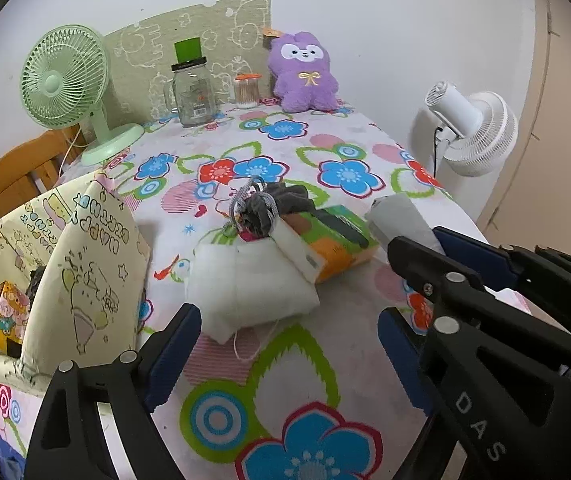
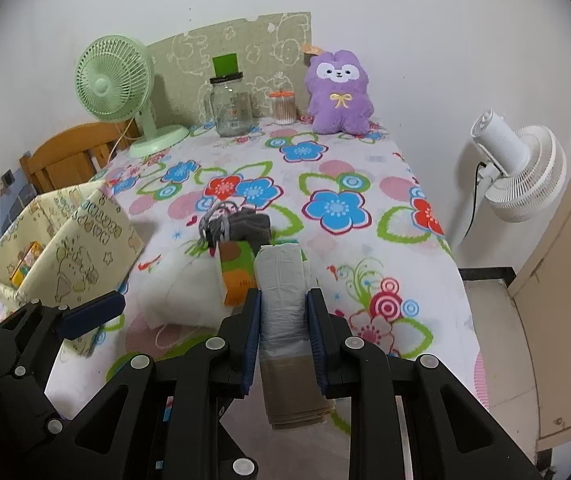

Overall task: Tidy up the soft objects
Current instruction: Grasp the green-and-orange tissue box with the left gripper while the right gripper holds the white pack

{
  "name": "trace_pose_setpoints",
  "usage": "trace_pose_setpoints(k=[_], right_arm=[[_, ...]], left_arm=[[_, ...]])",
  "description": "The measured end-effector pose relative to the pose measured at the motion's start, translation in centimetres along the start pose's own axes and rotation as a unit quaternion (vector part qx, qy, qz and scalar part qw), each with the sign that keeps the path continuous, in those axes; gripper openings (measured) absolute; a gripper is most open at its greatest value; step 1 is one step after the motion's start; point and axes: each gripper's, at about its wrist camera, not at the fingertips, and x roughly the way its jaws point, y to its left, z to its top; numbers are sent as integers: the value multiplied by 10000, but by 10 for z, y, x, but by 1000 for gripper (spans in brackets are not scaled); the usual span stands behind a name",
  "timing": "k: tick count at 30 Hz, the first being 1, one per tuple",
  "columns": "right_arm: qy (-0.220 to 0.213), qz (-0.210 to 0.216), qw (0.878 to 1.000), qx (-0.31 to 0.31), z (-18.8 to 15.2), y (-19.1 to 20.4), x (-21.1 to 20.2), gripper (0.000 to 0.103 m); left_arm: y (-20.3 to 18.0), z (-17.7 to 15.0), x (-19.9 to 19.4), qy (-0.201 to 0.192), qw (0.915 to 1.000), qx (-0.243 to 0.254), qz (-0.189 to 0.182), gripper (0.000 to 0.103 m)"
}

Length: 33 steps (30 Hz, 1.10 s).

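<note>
My right claw (image 2: pixel 284 322) is clamped on a white plastic-wrapped pack (image 2: pixel 283 280), both pads pressed flat against its sides; the pack sticks out ahead of the fingertips and a tan end hangs behind them, lifted clear of the counter (image 2: pixel 365 168). Just ahead and left of that claw lie a green-and-orange tissue pack (image 2: pixel 235 272), a white cloth pouch (image 1: pixel 251 284) and a dark bundle with grey cord (image 1: pixel 261 208), all touching in one heap. My left claw (image 1: pixel 285 340) hangs over the near edge of the pouch with its jaws spread wide and nothing between them. Left of it stands a cream printed fabric bin (image 1: pixel 85 264) holding a small colourful box (image 1: pixel 7 312). Far ahead sit a purple plush (image 1: pixel 303 72), a glass jar (image 1: pixel 193 92) and a green fan (image 1: pixel 65 88).
</note>
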Motion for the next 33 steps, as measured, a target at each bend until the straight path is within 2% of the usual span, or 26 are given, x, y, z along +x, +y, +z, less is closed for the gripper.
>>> trace_pose_setpoints(k=[14,24,33], right_arm=[[-87,-21,9999,107,27,-16,16,26],[-91,-180,9996,221,37,-39,30,26],[63,-229,9991,346,37,-54,50,26]], left_arm=[[-5,30,15,-151,9999,7,45,92],[-22,48,37,-82,9999,111,-44,96],[-31,52,57,8,9999,142,40,96]])
